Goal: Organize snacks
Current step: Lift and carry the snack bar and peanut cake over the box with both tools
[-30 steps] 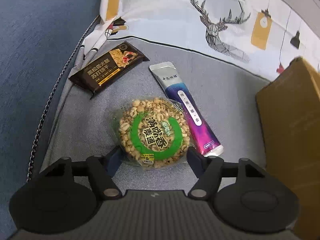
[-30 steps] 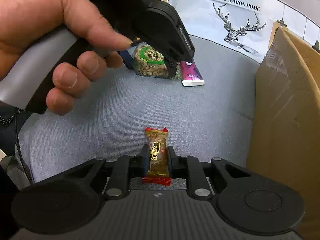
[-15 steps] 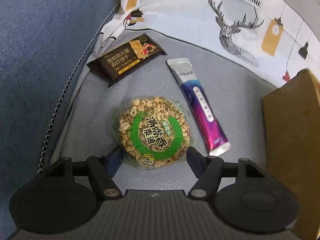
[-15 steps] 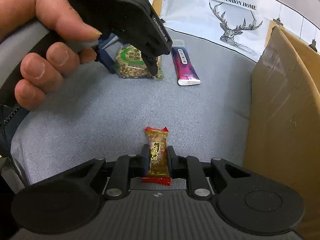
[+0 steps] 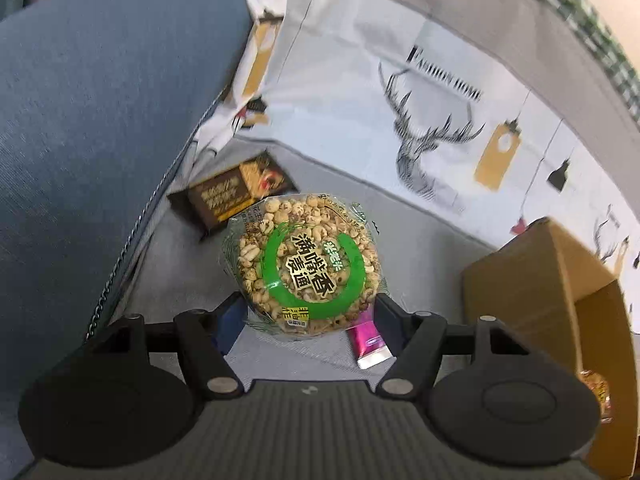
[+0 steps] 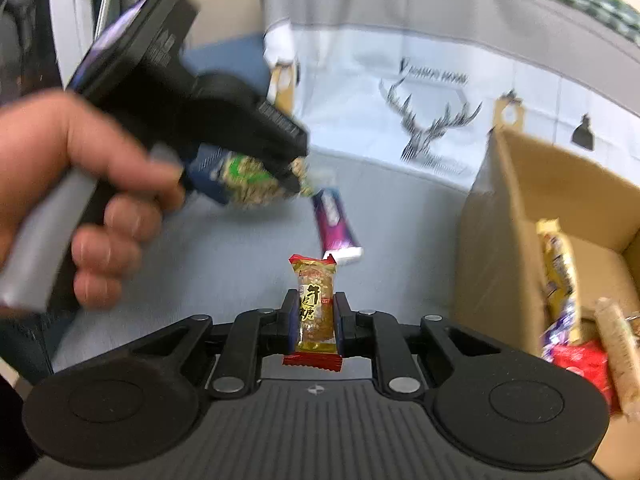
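Open brown cardboard box (image 6: 500,216) cut off at right, wrappers inside blurred, possibly candy. Left gripper (image 5: 308,312) clamps round green-labelled puffed-grain cake (image 5: 306,268), lifted above grey cloth (image 5: 400,232). Right gripper (image 6: 316,322) pinches small gold red-ended candy (image 6: 316,308); characters unreadable.

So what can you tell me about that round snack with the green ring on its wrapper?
The round puffed-grain cake is a disc of pale, toasted-looking grains sealed in clear, crinkly plastic. A broad green ring with dark Chinese lettering is printed on its face. The left claw clamps it by its near edge, one pad on each side, holding it above the grey cloth, tilted with its face toward the camera. It hides most of the purple sachet below.
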